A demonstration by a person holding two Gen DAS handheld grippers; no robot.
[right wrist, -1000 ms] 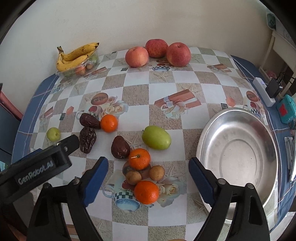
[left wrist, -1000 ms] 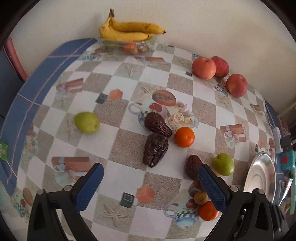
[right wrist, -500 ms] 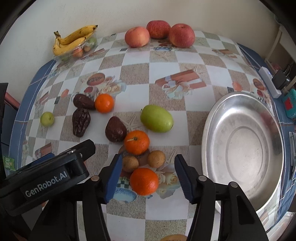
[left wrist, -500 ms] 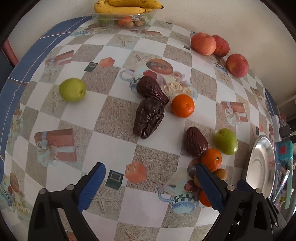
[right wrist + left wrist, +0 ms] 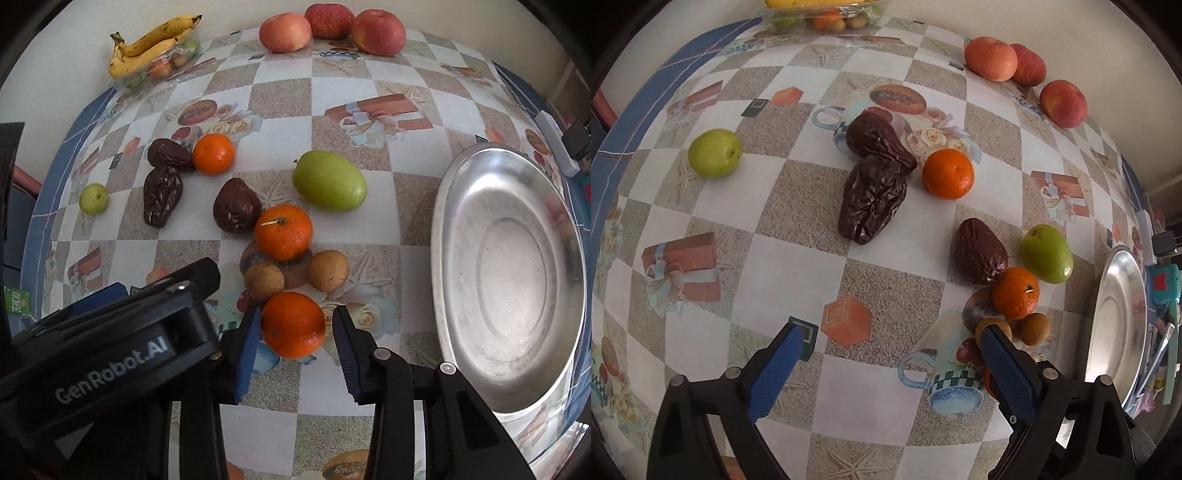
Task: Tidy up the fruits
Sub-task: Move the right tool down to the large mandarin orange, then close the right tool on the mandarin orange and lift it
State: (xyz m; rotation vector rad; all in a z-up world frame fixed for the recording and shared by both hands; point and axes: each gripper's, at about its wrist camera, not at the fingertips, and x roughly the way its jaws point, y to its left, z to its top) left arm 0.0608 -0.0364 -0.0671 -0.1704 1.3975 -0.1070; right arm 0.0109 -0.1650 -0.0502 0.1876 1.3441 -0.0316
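An orange (image 5: pixel 293 325) on the counter (image 5: pixel 369 122) is bracketed by the right gripper (image 5: pixel 295 325), jaws narrowed but not yet closed. The left gripper (image 5: pixel 892 334) is held wide open, empty.

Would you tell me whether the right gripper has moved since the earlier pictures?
Yes. The right gripper has advanced toward the near orange, which now sits between its narrowed fingers, and the fixed metal plate looks closer than before.

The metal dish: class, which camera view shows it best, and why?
The right wrist view: the metal dish appears nearly whole, its inside bare. The left wrist view shows only a narrow edge-on sliver at the right border.
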